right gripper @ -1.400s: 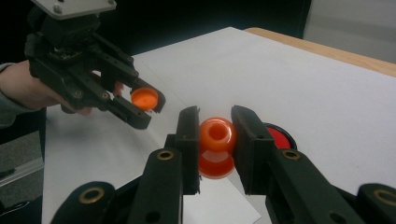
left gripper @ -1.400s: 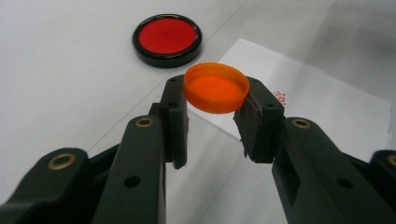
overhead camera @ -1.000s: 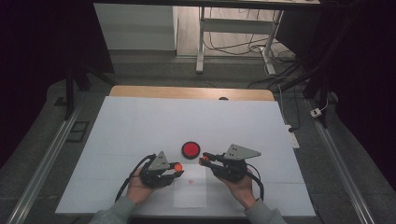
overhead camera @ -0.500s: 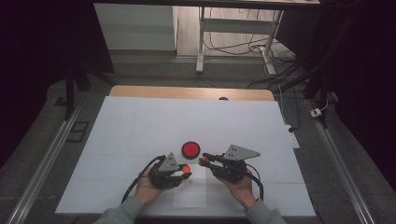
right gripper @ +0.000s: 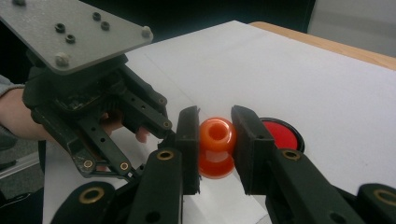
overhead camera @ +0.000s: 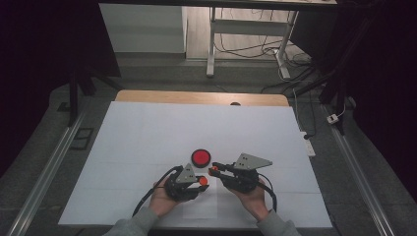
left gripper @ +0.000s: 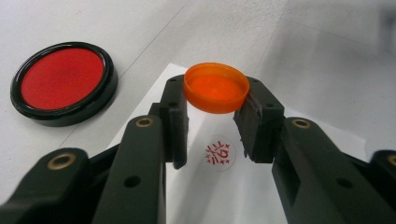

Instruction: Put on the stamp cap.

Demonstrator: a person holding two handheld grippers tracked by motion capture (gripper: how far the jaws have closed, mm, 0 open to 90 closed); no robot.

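Observation:
My left gripper (left gripper: pixel 212 122) is shut on a shallow orange cap (left gripper: pixel 216 87), held open side up just above a white sheet. A round red seal print (left gripper: pixel 219 153) shows on that sheet below the jaws. My right gripper (right gripper: pixel 216 140) is shut on an orange stamp body (right gripper: pixel 216 148), its hollow end facing the camera. In the high view the left gripper (overhead camera: pixel 200 181) and right gripper (overhead camera: pixel 213 171) stand tip to tip near the table's front edge, with a small gap between cap and stamp. A red ink pad (overhead camera: pixel 200 157) in a black case lies just behind them.
A large white sheet covers the table (overhead camera: pixel 147 128), with a bare wooden strip (overhead camera: pixel 196 97) at the far edge. A smaller paper (overhead camera: pixel 199 206) lies under the hands. The left gripper's grey plate (right gripper: pixel 70 32) rises close on the left of the right gripper view.
The left hand has slid to the right with the cap, closing in on the right gripper's tip. The right hand has stayed where it was.

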